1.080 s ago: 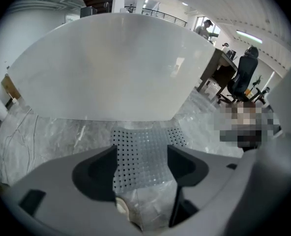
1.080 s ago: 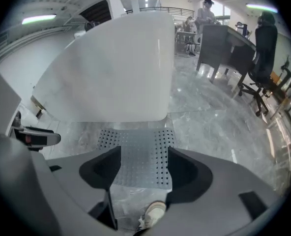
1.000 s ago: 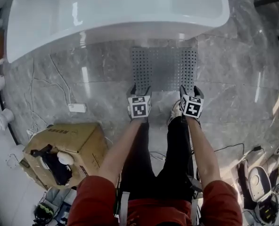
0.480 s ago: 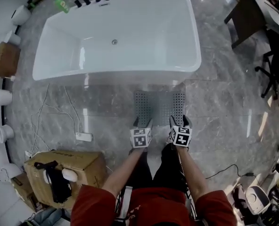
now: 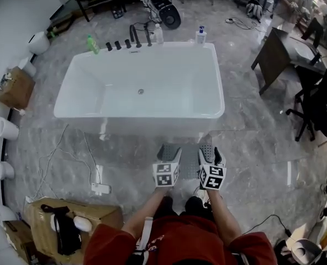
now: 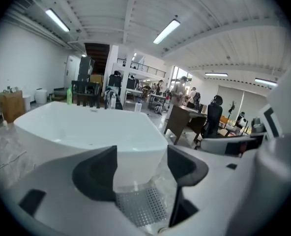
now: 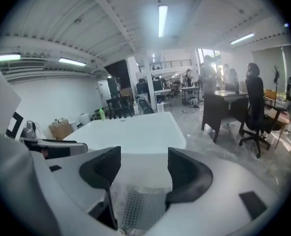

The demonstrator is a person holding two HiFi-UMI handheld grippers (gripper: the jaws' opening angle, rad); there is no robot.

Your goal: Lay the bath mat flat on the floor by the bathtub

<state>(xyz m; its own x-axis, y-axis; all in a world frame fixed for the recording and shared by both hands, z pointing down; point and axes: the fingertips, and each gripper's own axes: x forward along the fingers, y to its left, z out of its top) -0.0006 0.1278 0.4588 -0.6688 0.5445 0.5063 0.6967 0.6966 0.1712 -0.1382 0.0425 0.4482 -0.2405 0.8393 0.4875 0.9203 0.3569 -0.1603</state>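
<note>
Head view: bath mat (image 5: 190, 158) on the floor (image 5: 252, 142) just beside the bathtub (image 5: 152, 125).
Left gripper (image 5: 169, 154) and right gripper (image 5: 212, 158) hang over its near edge, jaws wide apart and empty; the mat seems flat, though partly covered.

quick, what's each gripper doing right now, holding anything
Left gripper: open, nothing between its jaws; the bath mat lies on the floor beyond them.
Right gripper: open, holding nothing.

No words, brands or numbers can be read anywhere in this room from where I stand.
</note>
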